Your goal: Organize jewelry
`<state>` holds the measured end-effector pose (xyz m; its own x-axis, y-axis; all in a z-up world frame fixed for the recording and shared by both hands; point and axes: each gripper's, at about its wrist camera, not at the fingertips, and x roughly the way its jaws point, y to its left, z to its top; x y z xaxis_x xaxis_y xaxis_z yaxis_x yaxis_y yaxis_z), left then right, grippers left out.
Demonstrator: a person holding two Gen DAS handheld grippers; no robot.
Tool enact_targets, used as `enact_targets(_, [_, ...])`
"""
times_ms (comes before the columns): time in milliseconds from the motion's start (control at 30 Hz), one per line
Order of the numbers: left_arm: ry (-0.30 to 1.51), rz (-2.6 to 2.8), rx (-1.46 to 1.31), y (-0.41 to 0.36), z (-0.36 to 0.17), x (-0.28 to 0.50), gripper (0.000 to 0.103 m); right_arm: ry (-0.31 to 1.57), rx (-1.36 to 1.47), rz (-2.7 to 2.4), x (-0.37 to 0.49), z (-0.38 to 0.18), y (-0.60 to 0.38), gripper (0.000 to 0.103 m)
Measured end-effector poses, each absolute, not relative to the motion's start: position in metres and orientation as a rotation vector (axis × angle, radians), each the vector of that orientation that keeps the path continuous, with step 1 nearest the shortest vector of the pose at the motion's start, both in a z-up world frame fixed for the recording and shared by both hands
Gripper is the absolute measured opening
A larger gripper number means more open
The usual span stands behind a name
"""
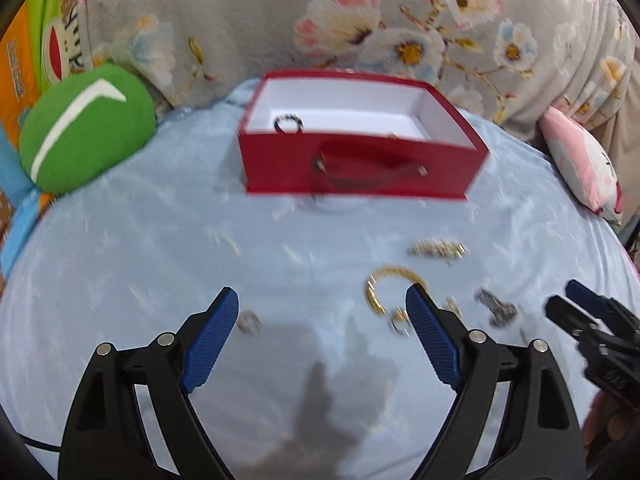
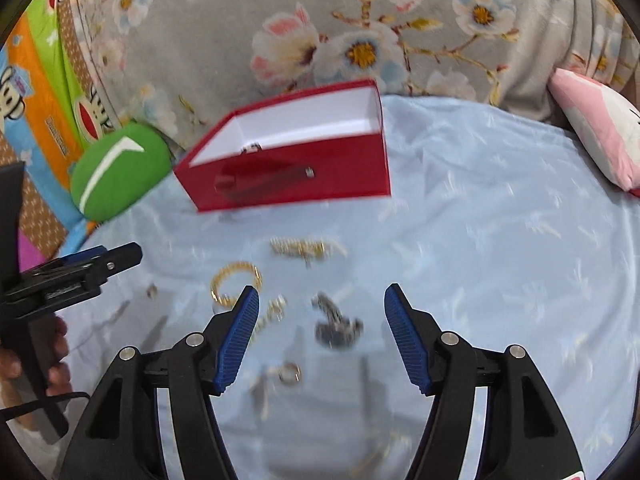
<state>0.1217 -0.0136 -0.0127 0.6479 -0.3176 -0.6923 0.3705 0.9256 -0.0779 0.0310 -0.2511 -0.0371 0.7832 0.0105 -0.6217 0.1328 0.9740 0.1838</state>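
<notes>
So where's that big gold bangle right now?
The open gold bangle lies on the light blue bedsheet, in front of the red cardboard box. In the right wrist view it sits just left of the right tool, below the gold chain.

Bangle before box

You have a shallow red cardboard box with a white inside standing open on the light blue bedsheet, a dark cord handle on its near wall. Inside it, a dark beaded ring lies at the left, and a small gold piece peeks over the near wall. In front of the box, a gold chain lies bunched, with a gold bangle just nearer. Beside them sit a dark silver-grey piece and a small ring, both blurred.
</notes>
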Motion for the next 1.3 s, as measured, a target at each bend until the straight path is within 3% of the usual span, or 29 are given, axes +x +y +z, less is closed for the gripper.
enact_targets(400, [0.841,-0.349,-0.008,-0.004,-0.037,0.101,0.083,0.786,0.283,-0.12,0.06,-0.08,-0.254,0.064])
enact_targets(567, [0.827,-0.321,-0.01,0.004,-0.034,0.104,0.083,0.81,0.306,-0.144,0.067,-0.085,-0.257,0.046])
enact_targets(633, [0.83,-0.318,-0.016,0.006,-0.035,0.105,0.083,0.816,0.305,-0.139,0.069,-0.086,-0.256,0.032])
enact_targets(733, [0.838,-0.319,-0.024,0.007,-0.037,0.106,0.083,0.821,0.298,-0.145,0.07,-0.086,-0.254,0.025])
enact_targets(967, [0.842,-0.33,-0.02,0.005,-0.038,0.109,0.083,0.81,0.324,-0.15,0.065,-0.086,-0.257,0.02])
enact_targets(1100, [0.856,-0.362,-0.034,-0.003,-0.038,0.119,0.083,0.797,0.314,-0.162,0.055,-0.083,-0.255,0.008])
enact_targets(1300, [0.873,-0.433,-0.013,-0.036,-0.038,0.138,0.083,0.79,0.327,-0.167,0.04,-0.082,-0.258,0.008])
